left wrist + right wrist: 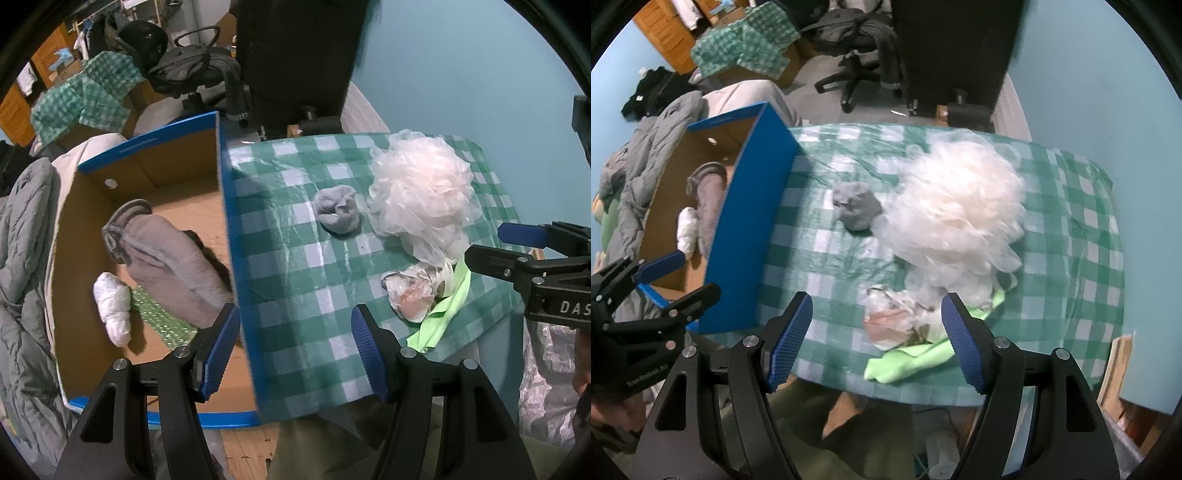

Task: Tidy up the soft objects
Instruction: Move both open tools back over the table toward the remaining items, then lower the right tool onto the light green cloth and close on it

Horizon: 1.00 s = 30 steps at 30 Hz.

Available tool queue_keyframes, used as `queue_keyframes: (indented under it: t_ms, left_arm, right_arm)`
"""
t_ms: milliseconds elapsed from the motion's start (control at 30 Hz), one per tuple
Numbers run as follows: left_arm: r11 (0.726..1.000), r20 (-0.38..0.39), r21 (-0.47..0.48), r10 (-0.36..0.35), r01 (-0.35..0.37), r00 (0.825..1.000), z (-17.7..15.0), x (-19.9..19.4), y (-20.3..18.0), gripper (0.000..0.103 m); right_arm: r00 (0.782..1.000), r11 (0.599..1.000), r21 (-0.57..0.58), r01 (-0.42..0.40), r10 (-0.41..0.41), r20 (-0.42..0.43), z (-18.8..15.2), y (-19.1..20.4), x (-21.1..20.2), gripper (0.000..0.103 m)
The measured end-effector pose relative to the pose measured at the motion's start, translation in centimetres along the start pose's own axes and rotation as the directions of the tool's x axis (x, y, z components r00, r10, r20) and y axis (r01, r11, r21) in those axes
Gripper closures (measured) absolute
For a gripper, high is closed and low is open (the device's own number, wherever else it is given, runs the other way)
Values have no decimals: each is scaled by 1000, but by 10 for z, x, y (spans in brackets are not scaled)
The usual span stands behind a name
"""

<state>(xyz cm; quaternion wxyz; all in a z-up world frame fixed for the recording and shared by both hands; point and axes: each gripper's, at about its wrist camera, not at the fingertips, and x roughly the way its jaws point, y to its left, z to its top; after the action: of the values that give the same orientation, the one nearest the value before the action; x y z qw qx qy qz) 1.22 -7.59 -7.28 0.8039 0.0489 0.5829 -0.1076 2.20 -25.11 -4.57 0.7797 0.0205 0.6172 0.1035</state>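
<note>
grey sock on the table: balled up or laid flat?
Balled up. The grey sock sits as a rounded, tucked-in lump on the checked tablecloth, beside the white mesh pouf, outside the cardboard box.

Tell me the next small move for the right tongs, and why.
Probably lower the right tongs onto the plastic bundle lying on the green cloth. They are open and empty with the bundle right below, and the box already holds other soft things.

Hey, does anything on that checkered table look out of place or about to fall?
The green cloth hangs over the table's near edge, with a crumpled plastic bag on it. Nothing looks spilled or damaged.
</note>
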Motion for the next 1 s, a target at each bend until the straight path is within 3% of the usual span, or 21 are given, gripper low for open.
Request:
queue_keyframes:
  t_ms: [233,433,667,1000]
  left_arm:
    - [999,-26,38,-14,15,1000,1,18,-18,35]
    - [997,-52,81,-17,21,998,-1,37,-33,34]
    - [992,-65,119,-19,27,998,-5,61,-45,34]
    - [995,-122,90,-26,37,992,-7,85,-42,34]
  right_arm:
    - [998,997,62,36,-33,-48,-23,-35,25,31]
    - [997,989,144,12,-1,-82,-42,-58,48,31]
    - [994,980,196,13,8,-105,-55,-71,73,31]
    - [991,975,222,14,17,-135,-61,-74,100,31]
